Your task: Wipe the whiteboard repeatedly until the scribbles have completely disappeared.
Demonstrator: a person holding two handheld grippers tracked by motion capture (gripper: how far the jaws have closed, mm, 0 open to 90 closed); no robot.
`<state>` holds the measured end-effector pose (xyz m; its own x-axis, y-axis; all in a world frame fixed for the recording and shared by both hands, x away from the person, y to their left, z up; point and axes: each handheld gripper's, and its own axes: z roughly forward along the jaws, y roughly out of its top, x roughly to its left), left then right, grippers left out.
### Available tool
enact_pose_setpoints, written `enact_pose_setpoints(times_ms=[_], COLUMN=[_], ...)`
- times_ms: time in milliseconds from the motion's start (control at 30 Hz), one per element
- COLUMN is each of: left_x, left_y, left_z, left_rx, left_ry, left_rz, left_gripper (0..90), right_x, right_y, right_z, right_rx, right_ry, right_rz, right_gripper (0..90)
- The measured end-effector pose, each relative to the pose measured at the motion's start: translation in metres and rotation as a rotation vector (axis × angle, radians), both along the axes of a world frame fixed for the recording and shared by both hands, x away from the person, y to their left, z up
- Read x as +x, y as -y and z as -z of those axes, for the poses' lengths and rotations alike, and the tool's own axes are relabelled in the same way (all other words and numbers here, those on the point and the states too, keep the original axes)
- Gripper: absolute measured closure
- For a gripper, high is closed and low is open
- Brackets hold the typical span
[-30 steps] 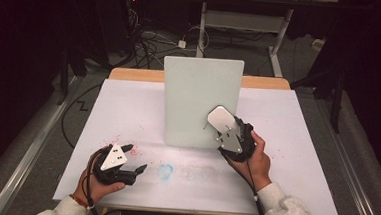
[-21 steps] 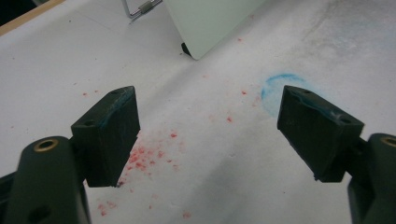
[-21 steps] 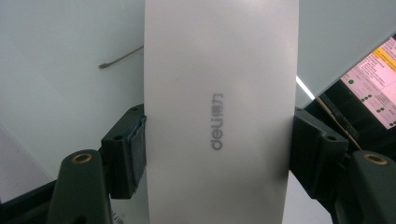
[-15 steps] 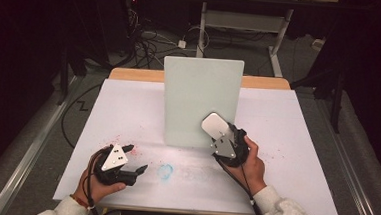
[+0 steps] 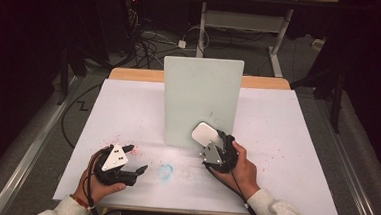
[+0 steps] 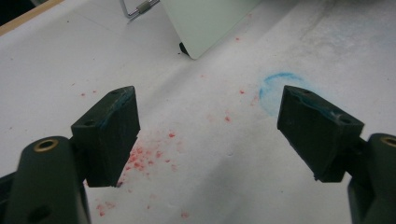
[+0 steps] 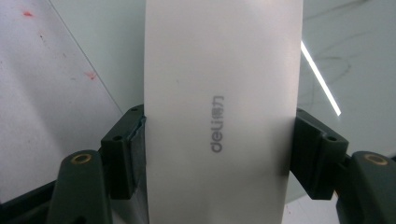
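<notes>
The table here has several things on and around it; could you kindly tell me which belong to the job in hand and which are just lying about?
In the job:
- right gripper, shut on the white eraser
- upright whiteboard

Lying about:
- left gripper, open, idle
- blue smudge
- red specks
- floor cables

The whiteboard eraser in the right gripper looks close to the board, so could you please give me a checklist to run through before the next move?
1. Grip: the right gripper has both jaws pressed against the sides of the white eraser: ok.
2. Eraser squareness: it sits straight between the jaws in the right gripper view: ok.
3. Contact with the upright whiteboard: the eraser is at its lower right part, but touching or apart: cannot tell.
4. Board support: a metal stand shows behind it, but its firmness: cannot tell.
5. Left gripper: open, holding nothing, low over the table, apart from the board: ok.
6. Faint marks on the board ahead of the eraser: ok.
</notes>
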<state>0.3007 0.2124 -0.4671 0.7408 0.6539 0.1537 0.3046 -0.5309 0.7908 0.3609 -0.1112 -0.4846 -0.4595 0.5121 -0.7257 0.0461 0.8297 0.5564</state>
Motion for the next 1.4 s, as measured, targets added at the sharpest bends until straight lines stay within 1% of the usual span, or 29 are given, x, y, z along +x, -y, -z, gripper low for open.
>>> enact_pose_setpoints(times_ms=[100, 167, 200, 233, 267, 300, 367, 400, 533, 567, 600, 633, 667, 733, 767, 867, 900, 967, 1000, 1100, 1167, 1200, 1233, 1267, 1300, 1333, 1400], left_x=[0.0, -0.001, -0.001, -0.001, -0.001, -0.001, 0.0, 0.0, 0.0, 0.0, 0.0, 0.0, 0.0, 0.0, 0.0, 0.0, 0.0, 0.0, 0.0, 0.0, 0.0, 0.0, 0.0, -0.001, -0.001, -0.001, -0.001], left_y=[0.0, 0.0, -0.001, -0.001, -0.001, -0.001, -0.001, -0.001, 0.0, 0.0, 0.0, 0.0, 0.0, 0.0, 0.0, 0.0, 0.0, 0.0, 0.0, 0.0, 0.0, -0.001, -0.001, -0.001, -0.001, -0.001, -0.002], left_z=[0.0, 0.0, 0.0, 0.0, 0.0, 0.0, 0.001, 0.001, 0.001, 0.001, 0.001, 0.001, 0.001, 0.001, 0.001, 0.001, 0.001, 0.001, 0.001, 0.001, 0.001, 0.001, 0.001, 0.001, 0.001, 0.001, 0.0], left_rx=[0.001, 0.0, -0.003, -0.004, -0.003, -0.003, -0.002, -0.001, 0.001, 0.001, -0.001, 0.001, 0.003, 0.003, 0.003, 0.002, 0.001, 0.002, 0.002, 0.001, -0.001, -0.001, -0.002, -0.005, -0.005, -0.005, -0.005], left_ry=[-0.001, -0.001, -0.001, -0.001, -0.002, -0.003, -0.004, -0.003, -0.004, -0.005, -0.007, -0.007, -0.006, -0.007, -0.006, -0.006, -0.006, -0.007, -0.008, -0.007, -0.006, -0.006, -0.006, -0.006, -0.005, -0.004, -0.006], left_rz=[0.002, -0.001, -0.002, -0.003, -0.003, -0.004, -0.004, -0.004, -0.002, -0.002, -0.002, -0.002, -0.001, 0.001, 0.001, 0.001, 0.0, 0.0, 0.001, 0.0, -0.002, -0.003, -0.004, -0.005, -0.006, -0.007, -0.009], left_gripper=[20.5, 20.4, 20.5, 20.5, 20.5, 20.5, 20.5, 20.5, 20.5, 20.5, 20.5, 20.5, 20.5, 20.5, 20.4, 20.5, 20.4, 20.5, 20.5, 20.5, 20.4, 20.5, 20.5, 20.4, 20.5, 20.5, 20.5], right_x=[0.0, 0.0, 0.001, 0.002, 0.004, 0.006, 0.009, 0.011, 0.017, 0.018, 0.019, 0.019, 0.018, 0.016, 0.015, 0.009, 0.008, 0.005, 0.003, 0.0, -0.001, -0.001, -0.002, -0.002, -0.001, -0.001, -0.001], right_y=[-0.003, -0.001, 0.0, 0.003, 0.007, 0.011, 0.018, 0.02, 0.029, 0.031, 0.032, 0.032, 0.031, 0.027, 0.024, 0.013, 0.01, 0.005, 0.004, 0.001, 0.004, 0.008, 0.012, 0.015, 0.021, 0.027, 0.037], right_z=[-0.001, -0.001, -0.003, -0.006, -0.01, -0.015, -0.024, -0.028, -0.044, -0.048, -0.049, -0.049, -0.047, -0.042, -0.038, -0.025, -0.021, -0.013, -0.01, -0.001, 0.002, 0.001, 0.002, 0.002, 0.001, 0.0, 0.0], right_rx=[-0.01, -0.014, -0.032, -0.033, -0.013, 0.008, 0.034, 0.05, 0.123, 0.144, 0.162, 0.164, 0.151, 0.134, 0.11, 0.055, 0.034, -0.001, -0.02, -0.068, -0.079, -0.098, -0.1, -0.101, -0.084, -0.082, -0.091], right_ry=[0.0, 0.0, 0.009, 0.03, 0.04, 0.038, 0.065, 0.071, 0.101, 0.101, 0.091, 0.094, 0.101, 0.088, 0.09, 0.062, 0.062, 0.045, 0.036, 0.029, 0.015, 0.004, 0.007, 0.004, 0.003, -0.003, -0.003], right_rz=[0.001, -0.007, -0.006, 0.003, 0.012, 0.021, 0.047, 0.064, 0.099, 0.105, 0.106, 0.109, 0.111, 0.093, 0.083, 0.059, 0.046, 0.022, 0.014, 0.0, -0.007, -0.013, -0.011, -0.003, 0.009, 0.021, 0.039], right_gripper=[30.5, 30.6, 30.7, 30.7, 30.7, 30.7, 30.7, 30.7, 30.7, 30.7, 30.7, 30.7, 30.7, 30.7, 30.7, 30.6, 30.6, 30.6, 30.6, 30.6, 30.7, 30.7, 30.7, 30.7, 30.7, 30.7, 30.7])
